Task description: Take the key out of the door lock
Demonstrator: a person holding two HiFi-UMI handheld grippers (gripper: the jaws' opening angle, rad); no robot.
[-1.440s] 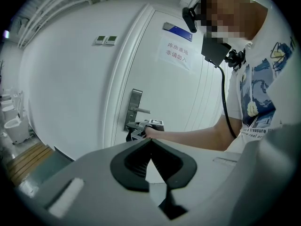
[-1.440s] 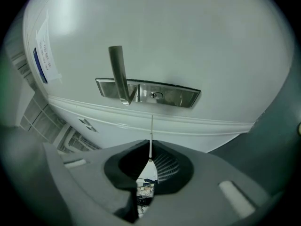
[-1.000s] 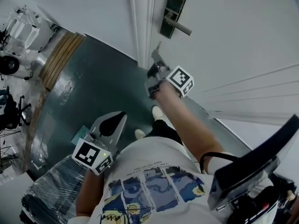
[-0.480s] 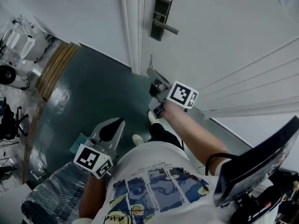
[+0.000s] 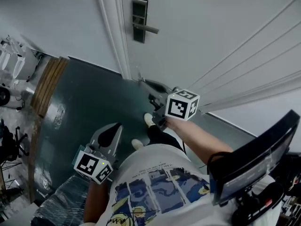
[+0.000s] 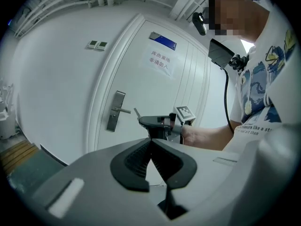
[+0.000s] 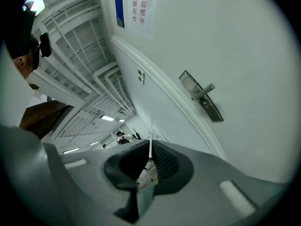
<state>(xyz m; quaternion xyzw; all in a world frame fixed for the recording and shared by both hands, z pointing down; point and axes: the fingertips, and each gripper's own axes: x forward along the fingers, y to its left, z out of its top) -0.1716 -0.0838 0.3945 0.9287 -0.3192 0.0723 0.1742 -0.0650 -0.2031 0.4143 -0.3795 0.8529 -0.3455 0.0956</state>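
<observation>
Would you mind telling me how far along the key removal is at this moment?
Done: the key is out of the door lock, which shows only its handle. In hand: the right gripper clamps the key, apart from the door. Left: nothing visible; the left gripper hangs shut and empty.

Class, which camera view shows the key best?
The right gripper view: the key stands close up, edge-on, clamped between the jaws of the right gripper. The head view shows it only as a thin sliver ahead of that gripper. The left gripper view shows it as a small, far-off rod against the door.
</observation>
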